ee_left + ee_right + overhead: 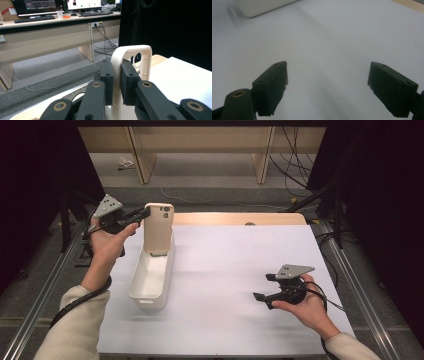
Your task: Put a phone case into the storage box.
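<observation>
- one phone case, cream, standing upright
- one white bin, long and narrow, on the table
- one table with a white top
- two hand-held grippers: the left gripper and the right gripper
- two grey three-cornered plates, one on top of each gripper
- two monitors on the far desk in the left gripper view
- one keyboard in front of them
- one paper cup beside it
</observation>
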A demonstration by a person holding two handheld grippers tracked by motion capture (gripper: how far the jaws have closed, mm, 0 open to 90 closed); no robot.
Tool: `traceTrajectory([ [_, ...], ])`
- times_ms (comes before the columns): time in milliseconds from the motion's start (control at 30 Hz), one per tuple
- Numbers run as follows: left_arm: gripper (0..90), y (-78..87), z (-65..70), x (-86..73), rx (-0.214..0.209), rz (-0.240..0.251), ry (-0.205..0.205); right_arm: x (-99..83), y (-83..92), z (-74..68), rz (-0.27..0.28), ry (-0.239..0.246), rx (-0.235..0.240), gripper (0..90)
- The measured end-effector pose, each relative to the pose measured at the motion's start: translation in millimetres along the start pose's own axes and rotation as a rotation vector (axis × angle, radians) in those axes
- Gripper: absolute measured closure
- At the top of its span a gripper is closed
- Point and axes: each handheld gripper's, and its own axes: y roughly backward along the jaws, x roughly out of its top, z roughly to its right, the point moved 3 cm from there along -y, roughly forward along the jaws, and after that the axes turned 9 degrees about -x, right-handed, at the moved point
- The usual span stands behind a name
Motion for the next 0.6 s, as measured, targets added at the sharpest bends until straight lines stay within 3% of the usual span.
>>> traceTrajectory([
  [600,81.4,-5.5,-12.3,-2.7,0.015,-0.019,-0.002,-0.1,0.2,0.1,0.000,0.000,-0.001,17.4],
])
